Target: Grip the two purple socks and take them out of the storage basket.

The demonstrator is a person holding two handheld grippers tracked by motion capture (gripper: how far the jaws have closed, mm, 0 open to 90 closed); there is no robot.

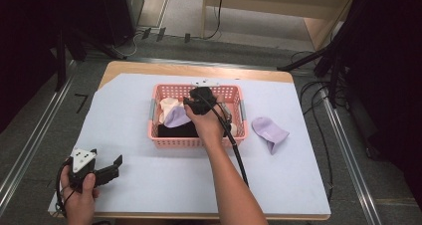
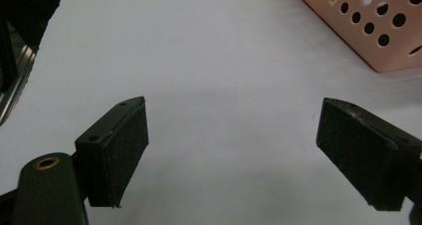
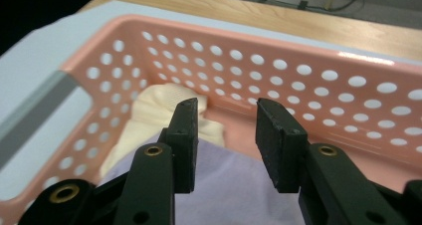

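Purple sock [image 3: 234, 185] lies in the pink basket [image 3: 318, 80], right under your right gripper [image 3: 226, 135]. Its jaws are half open with nothing between them. Your left gripper [image 2: 234, 150] is far off, wide open, so go straight down.

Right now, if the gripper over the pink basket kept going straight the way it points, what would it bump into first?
Probably the cream sock lying just past the right gripper, or the lilac sock under its jaws if it dips. Behind them stands the pink basket wall. Depth is hard to judge.
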